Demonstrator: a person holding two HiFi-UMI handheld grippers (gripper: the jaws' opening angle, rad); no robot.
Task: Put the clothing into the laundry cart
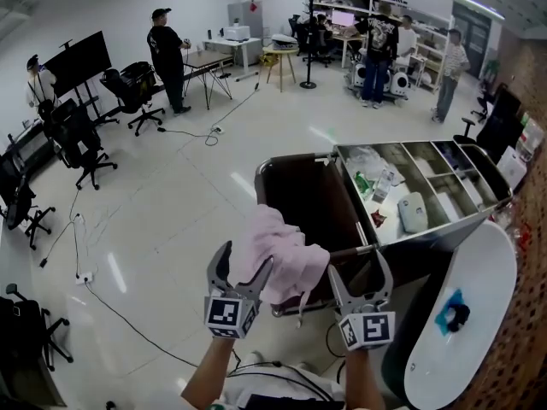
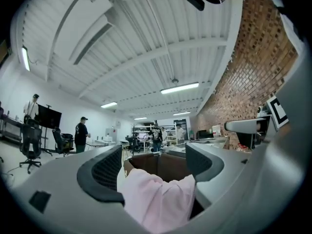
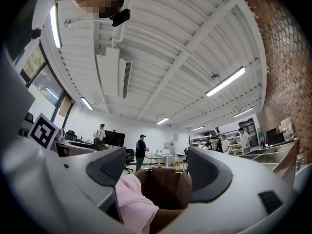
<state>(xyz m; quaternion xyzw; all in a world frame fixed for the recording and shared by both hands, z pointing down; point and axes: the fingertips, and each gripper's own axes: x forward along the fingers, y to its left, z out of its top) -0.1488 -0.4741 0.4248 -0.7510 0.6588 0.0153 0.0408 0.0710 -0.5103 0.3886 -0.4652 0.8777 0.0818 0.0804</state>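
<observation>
Left gripper (image 1: pixel 244 273) grasps pink garment (image 1: pixel 278 259) at near edge of laundry cart (image 1: pixel 291 159); right gripper (image 1: pixel 359 273) released, jaws apart, beside garment.

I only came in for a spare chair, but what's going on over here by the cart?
A person is loading laundry with a hand-held gripper in each hand. The left gripper is clamped on a pink garment, holding it bunched up at the near edge of the laundry cart, whose brown bag is open. The right gripper is beside it with its jaws apart; the cloth hangs by one jaw but isn't gripped. The garment isn't in the cart yet.
</observation>
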